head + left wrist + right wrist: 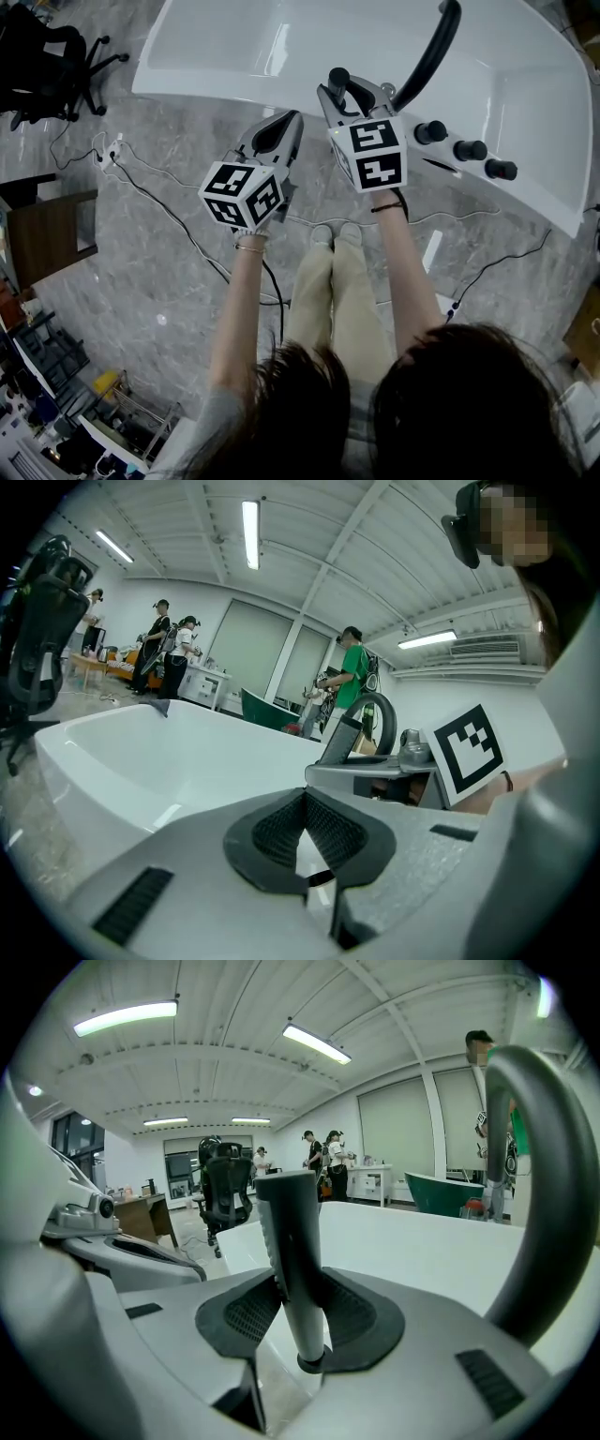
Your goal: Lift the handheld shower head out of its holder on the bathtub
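The handheld shower head (292, 1241), a dark upright stick with a pale lower stem, stands in its round holder (309, 1364) on the white bathtub's rim (234, 94). My right gripper (298, 1290) has its ribbed pads on both sides of the stem and is shut on it. From the head view the shower head's black top (338, 80) shows between the right gripper's (352, 92) fingers. My left gripper (292, 120) hovers beside it over the tub's edge, shut and empty. In the left gripper view its pads (305, 799) meet at the tips, with the tub (141, 761) beyond.
A black arched faucet (427, 56) and three black knobs (469, 150) sit on the tub deck right of the shower head. An office chair (56, 56), floor cables (187, 234) and a wooden cabinet (47, 234) are at the left. People stand in the background.
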`<state>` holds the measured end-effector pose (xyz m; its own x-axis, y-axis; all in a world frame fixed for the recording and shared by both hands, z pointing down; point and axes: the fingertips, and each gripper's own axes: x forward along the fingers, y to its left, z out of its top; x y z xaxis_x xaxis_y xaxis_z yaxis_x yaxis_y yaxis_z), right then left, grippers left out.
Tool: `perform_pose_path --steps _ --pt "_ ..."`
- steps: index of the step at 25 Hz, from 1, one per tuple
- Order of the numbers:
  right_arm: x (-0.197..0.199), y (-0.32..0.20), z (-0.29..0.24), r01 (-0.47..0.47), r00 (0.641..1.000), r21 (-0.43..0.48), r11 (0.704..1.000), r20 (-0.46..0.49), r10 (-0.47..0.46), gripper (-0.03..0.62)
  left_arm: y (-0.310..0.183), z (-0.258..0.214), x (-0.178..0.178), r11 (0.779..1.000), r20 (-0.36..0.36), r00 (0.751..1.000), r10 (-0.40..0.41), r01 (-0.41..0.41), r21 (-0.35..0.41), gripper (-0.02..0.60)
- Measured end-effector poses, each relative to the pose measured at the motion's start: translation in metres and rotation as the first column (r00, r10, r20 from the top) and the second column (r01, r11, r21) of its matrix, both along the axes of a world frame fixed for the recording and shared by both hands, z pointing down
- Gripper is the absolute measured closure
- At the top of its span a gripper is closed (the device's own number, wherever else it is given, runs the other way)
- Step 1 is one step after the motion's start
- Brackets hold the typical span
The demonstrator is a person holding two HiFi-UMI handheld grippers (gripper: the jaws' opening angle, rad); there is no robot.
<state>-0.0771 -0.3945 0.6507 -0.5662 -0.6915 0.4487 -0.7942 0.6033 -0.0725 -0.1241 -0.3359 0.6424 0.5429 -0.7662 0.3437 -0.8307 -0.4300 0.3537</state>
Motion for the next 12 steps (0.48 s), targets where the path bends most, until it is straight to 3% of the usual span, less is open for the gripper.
perform_pose_path --steps 12 --pt "0.006 0.016 -0.055 -0.022 0.999 0.044 0.999 0.042 0.02 0.462 0.01 -0.051 0.002 0.998 -0.015 1.0 0.004 -0.004 0.057 0.575"
